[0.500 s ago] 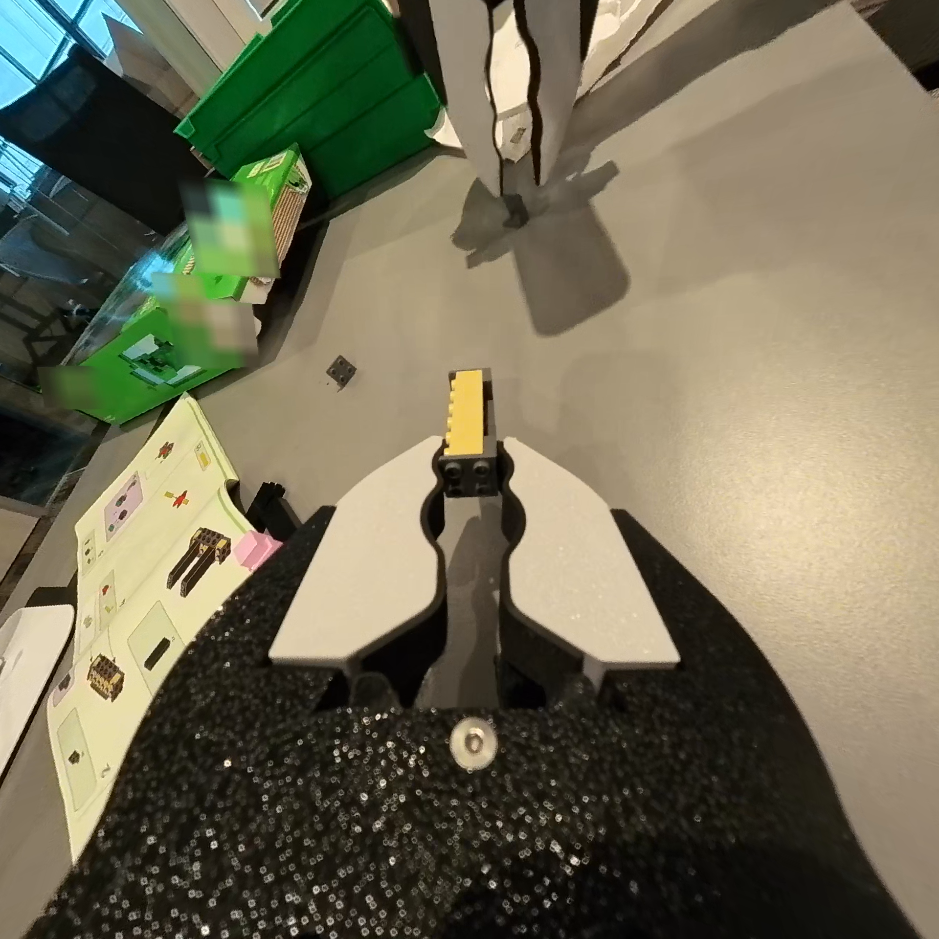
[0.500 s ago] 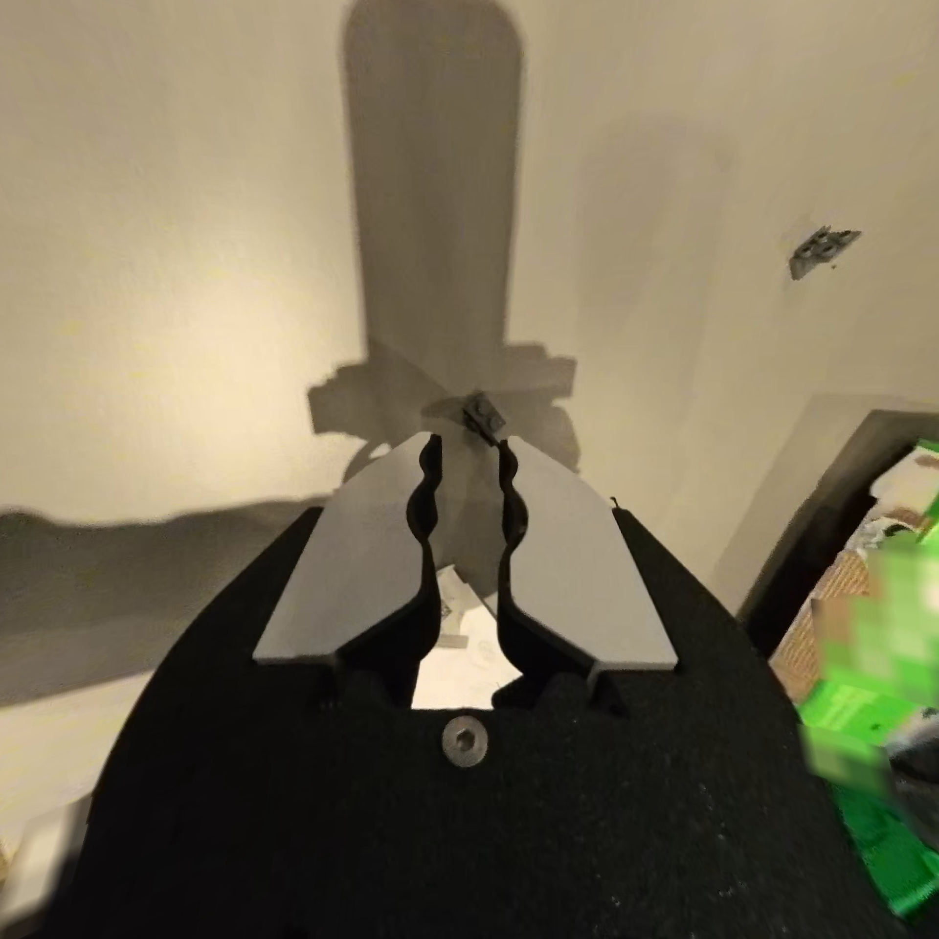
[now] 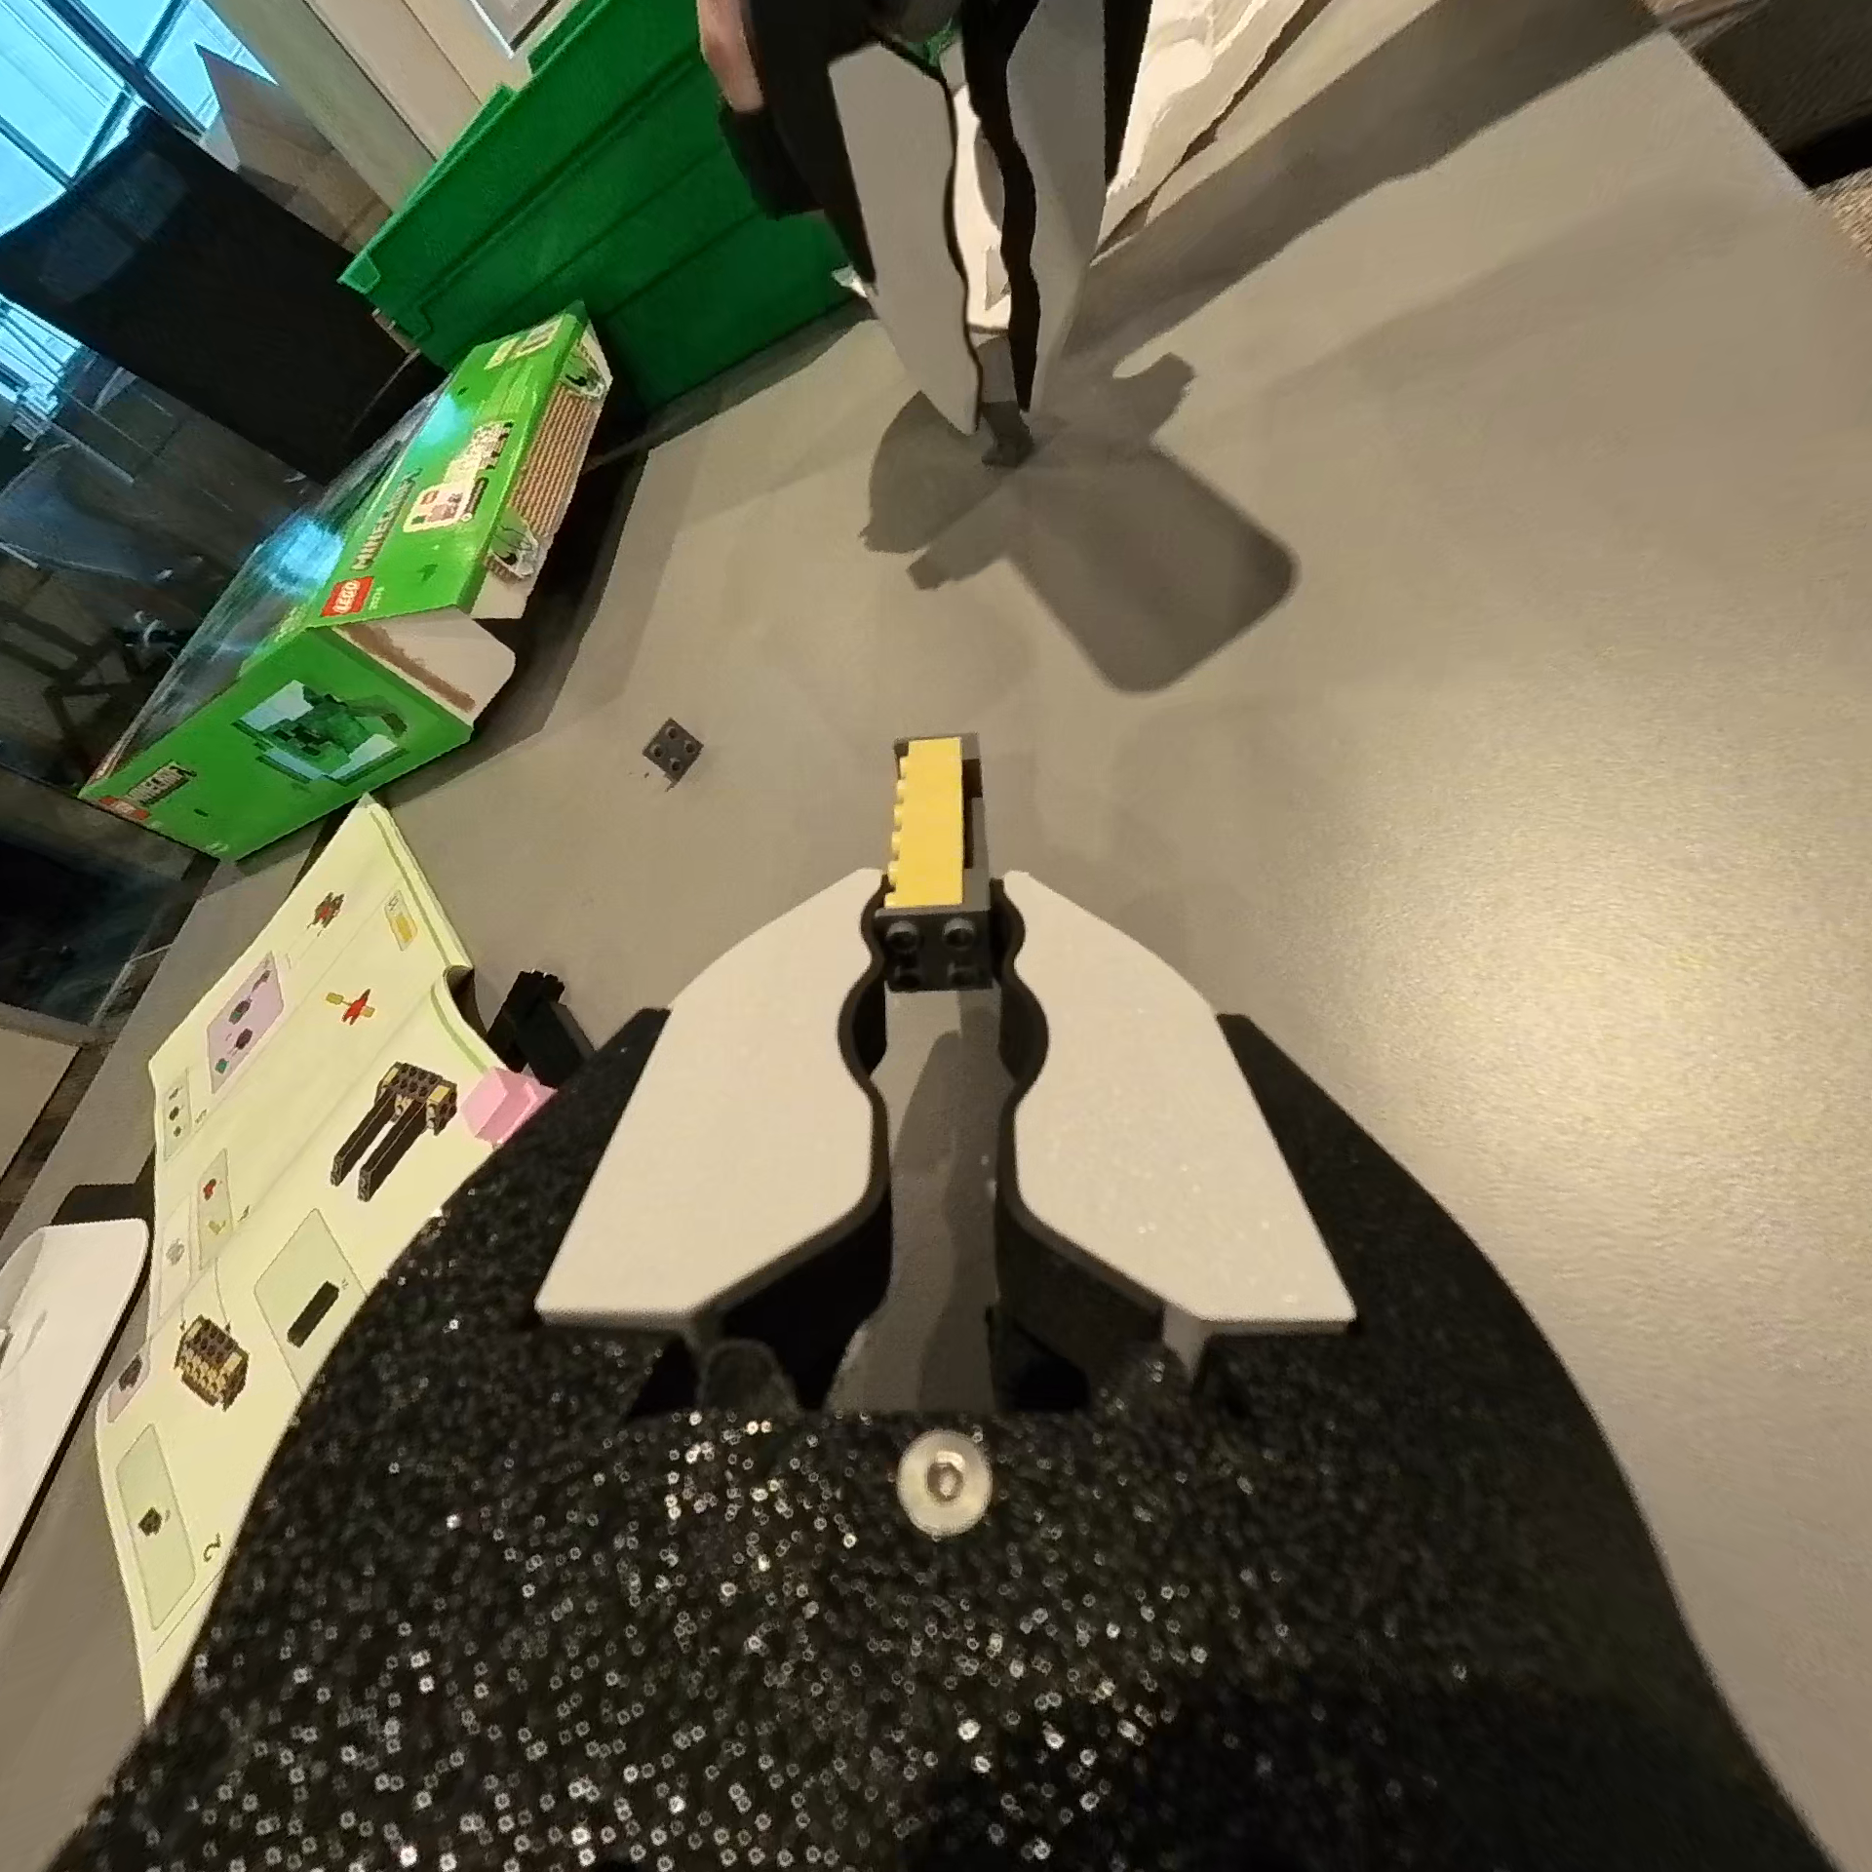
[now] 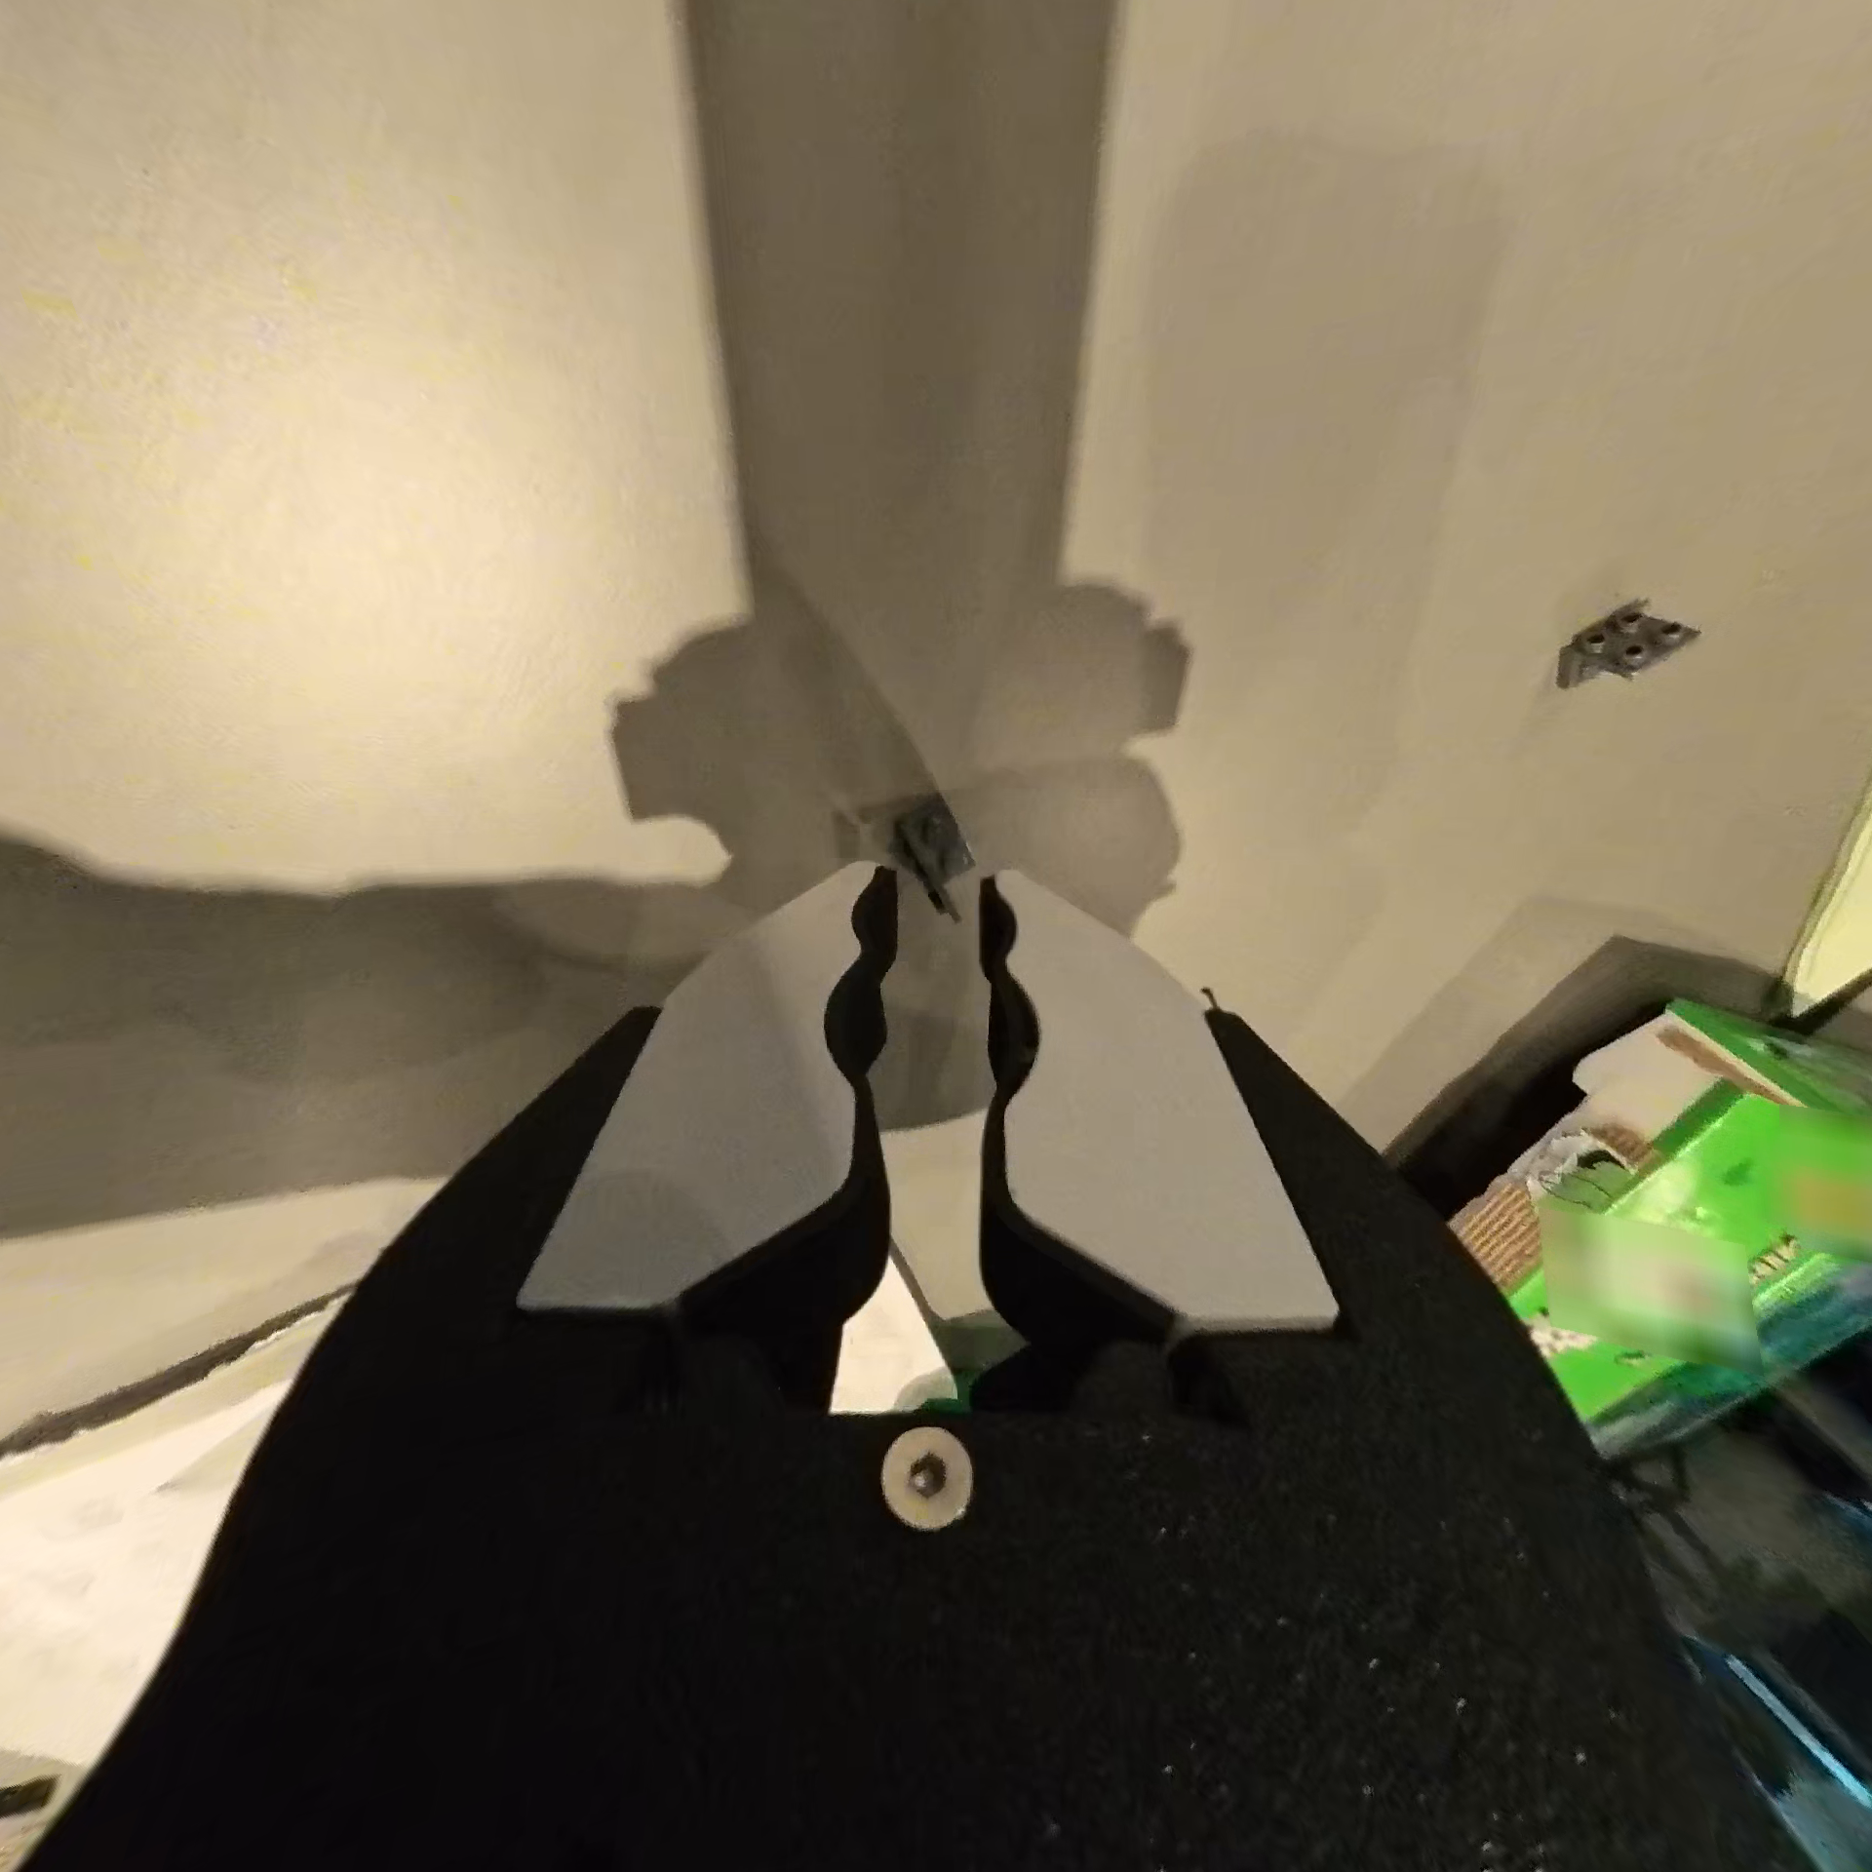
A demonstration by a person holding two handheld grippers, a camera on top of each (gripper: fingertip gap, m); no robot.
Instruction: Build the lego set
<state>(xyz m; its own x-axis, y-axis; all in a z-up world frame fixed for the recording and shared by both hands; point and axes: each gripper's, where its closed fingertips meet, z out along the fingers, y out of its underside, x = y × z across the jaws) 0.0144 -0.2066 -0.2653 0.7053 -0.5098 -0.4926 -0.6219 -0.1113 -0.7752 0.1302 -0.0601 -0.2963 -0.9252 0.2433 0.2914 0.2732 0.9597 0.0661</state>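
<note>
Tongs (image 3: 937,937) around black-and-yellow assembly (image 3: 934,849)

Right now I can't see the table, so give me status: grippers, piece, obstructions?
Left gripper shut on black-and-yellow assembly. Right gripper fingers narrowly apart over small dark plate on table, grip unclear. Loose dark plate lies apart; nothing blocking.

Both close, downward; table (image 3: 1418,709) perhaps shared

Loose plate (image 3: 673,752) on table (image 3: 1418,810) — lego box (image 3: 334,648) left of it, booklet (image 3: 263,1165) nearer, bin (image 3: 608,203) behind box
</note>
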